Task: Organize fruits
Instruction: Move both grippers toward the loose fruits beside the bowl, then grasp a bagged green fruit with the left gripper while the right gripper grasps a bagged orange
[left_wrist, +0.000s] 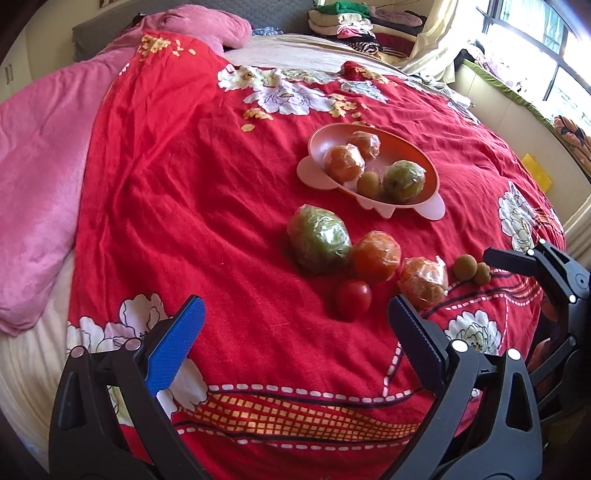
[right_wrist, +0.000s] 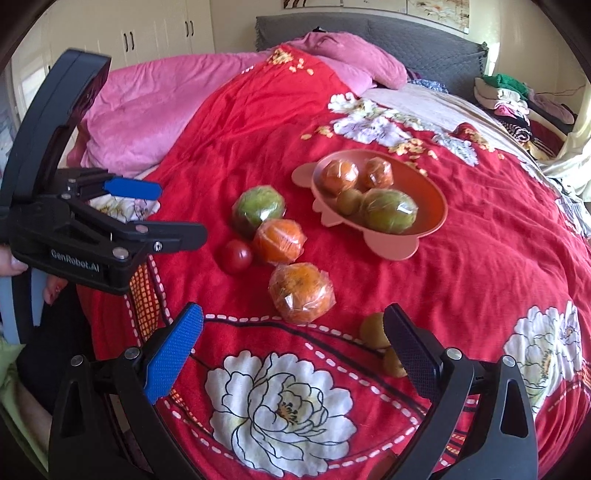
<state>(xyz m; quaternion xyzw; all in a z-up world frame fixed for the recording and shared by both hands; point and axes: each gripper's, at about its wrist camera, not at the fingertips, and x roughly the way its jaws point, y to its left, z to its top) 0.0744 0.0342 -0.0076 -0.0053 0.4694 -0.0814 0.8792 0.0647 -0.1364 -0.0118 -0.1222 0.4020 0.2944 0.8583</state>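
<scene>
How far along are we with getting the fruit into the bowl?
Four pieces already sit in the pink bowl. Both claws, left and right, are open and empty. Left on the bedspread: the green fruit, two oranges, a tomato and two small brown fruits.

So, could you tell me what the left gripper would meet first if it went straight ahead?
Probably the tomato, lying just ahead between the open left gripper's fingers; depth is hard to judge.
</scene>
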